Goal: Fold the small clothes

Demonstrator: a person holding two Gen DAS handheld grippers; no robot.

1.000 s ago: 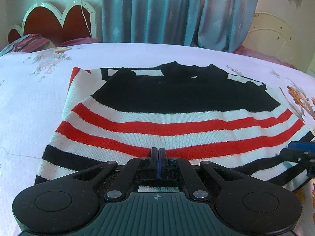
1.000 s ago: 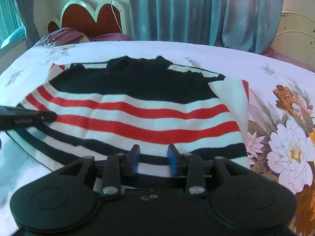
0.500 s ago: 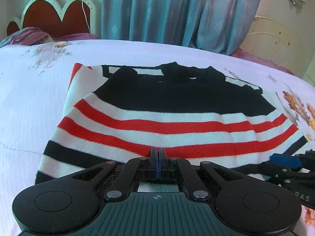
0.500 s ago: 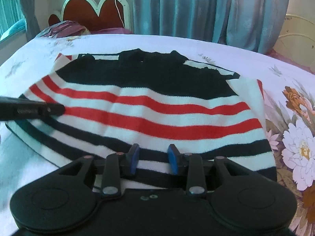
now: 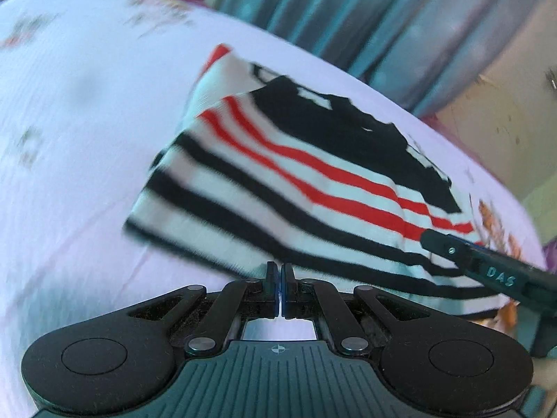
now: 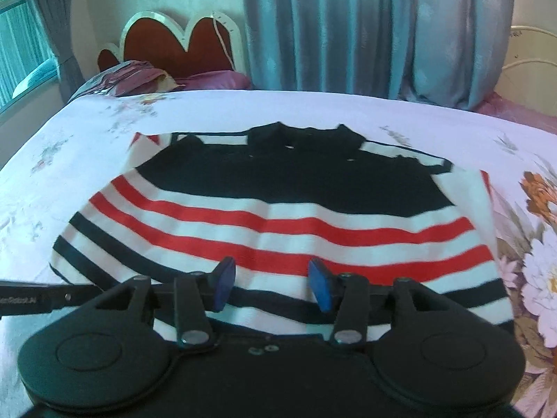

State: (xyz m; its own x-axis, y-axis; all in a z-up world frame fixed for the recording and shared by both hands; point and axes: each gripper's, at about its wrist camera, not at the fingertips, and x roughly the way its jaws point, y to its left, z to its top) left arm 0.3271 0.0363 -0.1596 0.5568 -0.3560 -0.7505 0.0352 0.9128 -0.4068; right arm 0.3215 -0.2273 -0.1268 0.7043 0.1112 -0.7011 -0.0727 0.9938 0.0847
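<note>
A black, white and red striped sweater [image 5: 313,181] [image 6: 278,209] lies flat on the bed with its sleeves folded in. My left gripper [image 5: 280,271] is shut with nothing between its pads, at the sweater's near hem toward its left corner; the left wrist view is tilted and blurred. In the right wrist view the left gripper [image 6: 34,299] shows as a dark bar at the left edge. My right gripper [image 6: 271,278] is opening, its blue pads [image 6: 320,284] apart above the striped hem and pressing on nothing. One of its fingers [image 5: 487,268] reaches over the sweater's right side.
The bed sheet [image 6: 87,132] is pale with flower prints, bolder at the right [image 6: 536,264]. A red headboard [image 6: 181,45] and pillows [image 6: 132,76] stand at the far left. Blue curtains [image 6: 365,28] hang behind the bed.
The left gripper has rolled and slid left along the hem, so the sweater now sits to its right. The right gripper's jaws have spread wider and it has drawn back a little.
</note>
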